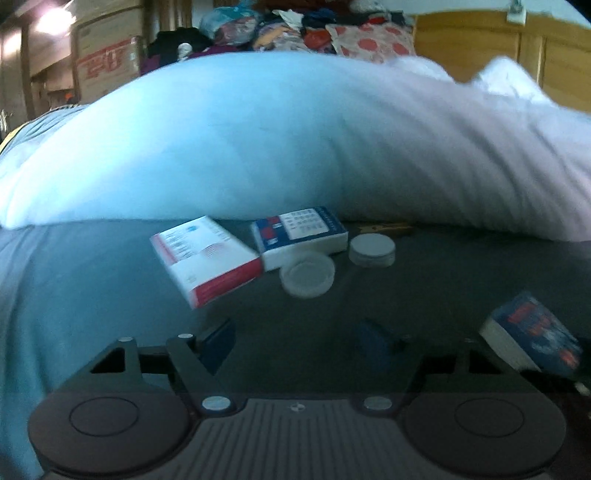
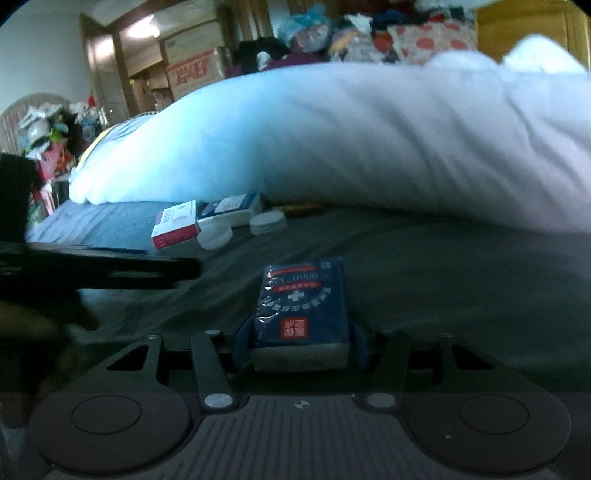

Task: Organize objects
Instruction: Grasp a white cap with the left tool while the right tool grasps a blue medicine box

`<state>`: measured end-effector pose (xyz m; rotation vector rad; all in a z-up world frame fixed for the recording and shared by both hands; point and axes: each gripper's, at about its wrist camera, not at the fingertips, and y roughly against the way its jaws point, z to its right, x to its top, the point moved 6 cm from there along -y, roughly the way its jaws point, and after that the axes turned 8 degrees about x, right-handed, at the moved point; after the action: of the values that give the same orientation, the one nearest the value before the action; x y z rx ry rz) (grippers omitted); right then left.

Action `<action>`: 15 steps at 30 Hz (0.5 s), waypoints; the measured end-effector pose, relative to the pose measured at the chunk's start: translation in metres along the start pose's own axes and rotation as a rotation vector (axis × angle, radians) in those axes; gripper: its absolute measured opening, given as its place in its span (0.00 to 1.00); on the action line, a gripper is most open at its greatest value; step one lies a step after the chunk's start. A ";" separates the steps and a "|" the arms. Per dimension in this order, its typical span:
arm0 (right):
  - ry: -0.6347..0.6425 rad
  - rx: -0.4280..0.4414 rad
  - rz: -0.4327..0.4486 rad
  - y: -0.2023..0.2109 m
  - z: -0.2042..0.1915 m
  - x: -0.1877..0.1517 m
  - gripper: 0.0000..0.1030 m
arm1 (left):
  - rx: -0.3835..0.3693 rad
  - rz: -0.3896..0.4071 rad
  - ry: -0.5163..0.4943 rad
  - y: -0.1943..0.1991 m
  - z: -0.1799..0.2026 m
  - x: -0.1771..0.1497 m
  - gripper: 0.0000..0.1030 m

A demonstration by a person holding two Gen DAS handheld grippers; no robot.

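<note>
- Lying on a dark bed sheet (image 1: 461,280), all the small things, in front of a big white duvet (image 1: 295,140).
- Far left in the left wrist view: only bare sheet, turning pale blue at the edge.
- Next, a red and white box (image 1: 207,260), flat on the sheet and turned at a slant, its right corner touching or just beside a blue and white box (image 1: 301,236).
- Tucked close under the edge of the duvet, that blue and white box.
- Just in front of it, a round white lid (image 1: 307,275), lying flat with its hollow side up.
- A little to the right, near but apart, a second white round piece (image 1: 372,251), flat side up.
- Low in the same view, the left gripper (image 1: 299,341), its blue fingers (image 1: 218,341) spread wide apart over bare sheet, holding nothing.
- Far right of that view, a dark blue pack (image 1: 532,341) with red marks, partly blurred.
- Seen from the right wrist view, the same dark blue pack (image 2: 303,302) sitting right in the middle, squeezed between the blue fingers (image 2: 243,341) of the right gripper (image 2: 301,345), one finger pressed on each side.
- Wrapped in shiny clear film, that pack, with white writing and a small red square on top.
- At the left of the right wrist view, a blurry black shape of the left gripper (image 2: 110,267), low over the sheet.
- Behind the bed, heaps of clothes (image 1: 332,33), cardboard boxes (image 1: 110,51) and a wooden cupboard (image 1: 498,48).
</note>
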<state>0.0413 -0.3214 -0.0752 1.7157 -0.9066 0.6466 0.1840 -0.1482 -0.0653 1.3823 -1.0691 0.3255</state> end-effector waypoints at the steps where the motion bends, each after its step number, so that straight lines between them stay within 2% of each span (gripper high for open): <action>1: -0.019 0.011 0.004 -0.003 0.002 0.002 0.53 | 0.002 0.002 -0.001 -0.007 0.008 0.004 0.75; 4: -0.045 0.027 0.009 -0.006 0.005 0.003 0.53 | 0.023 0.021 0.009 -0.025 0.014 0.017 0.78; 7: -0.052 0.033 0.012 -0.009 0.008 0.005 0.53 | 0.019 0.018 0.003 -0.043 0.022 0.025 0.74; 9: -0.061 0.039 0.015 -0.014 0.007 0.007 0.53 | 0.009 0.004 -0.012 -0.049 0.027 0.026 0.65; 11: -0.066 0.041 0.018 -0.016 0.006 0.008 0.53 | 0.010 0.007 -0.017 -0.049 0.028 0.025 0.51; 12: -0.067 0.041 0.018 -0.015 0.008 0.008 0.53 | 0.013 0.010 -0.018 -0.048 0.028 0.023 0.40; 15: -0.072 0.042 0.022 -0.013 0.009 0.006 0.52 | 0.024 -0.005 0.003 -0.037 0.023 0.018 0.40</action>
<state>0.0558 -0.3292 -0.0801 1.7789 -0.9695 0.6256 0.2118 -0.1842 -0.0788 1.4050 -1.0619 0.3380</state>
